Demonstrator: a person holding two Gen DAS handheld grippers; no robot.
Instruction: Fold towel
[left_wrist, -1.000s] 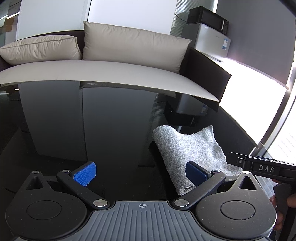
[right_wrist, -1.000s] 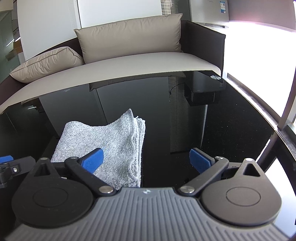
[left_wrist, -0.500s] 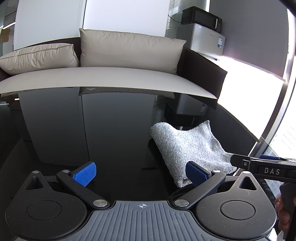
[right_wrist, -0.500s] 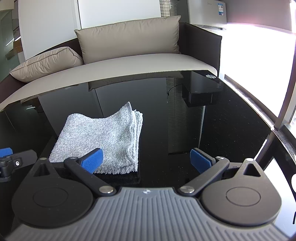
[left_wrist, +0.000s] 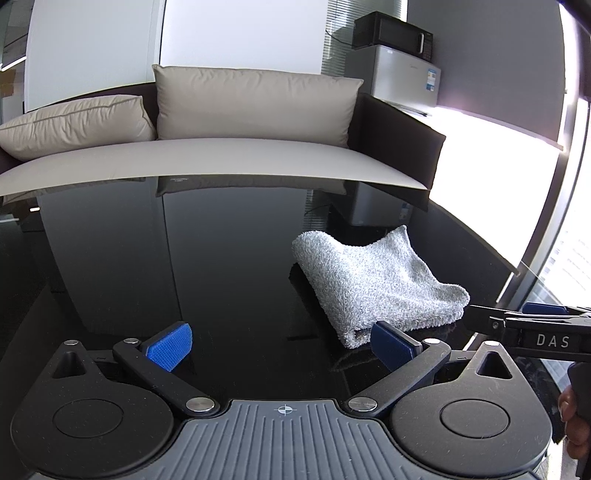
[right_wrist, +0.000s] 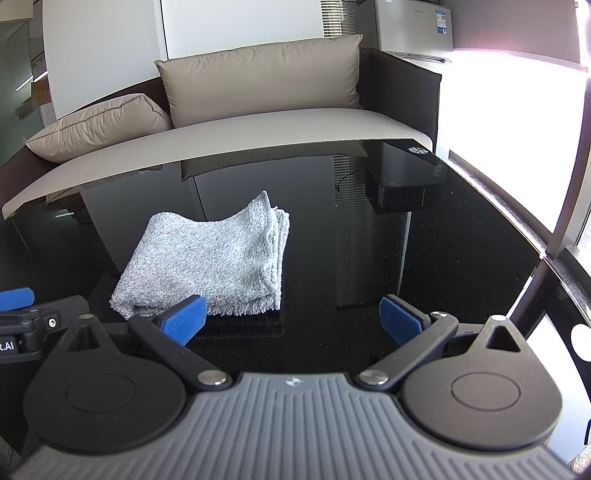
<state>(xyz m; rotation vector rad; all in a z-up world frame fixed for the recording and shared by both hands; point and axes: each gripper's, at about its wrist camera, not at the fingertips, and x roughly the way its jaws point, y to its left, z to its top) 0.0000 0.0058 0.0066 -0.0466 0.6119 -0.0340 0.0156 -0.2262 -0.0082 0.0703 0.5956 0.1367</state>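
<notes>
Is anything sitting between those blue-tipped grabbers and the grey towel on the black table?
Nothing visible does. The folded grey terry towel lies alone on the glossy black table, just ahead of the open left gripper and open right gripper.

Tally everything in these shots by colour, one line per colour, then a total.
Grey: 1, the folded towel
Black: 2, the glossy table and the microwave
Beige: 2, the large cushion and the small cushion
Silver: 1, the fridge
Black with blue pads: 2, the left gripper and the right gripper
Total: 8
</notes>
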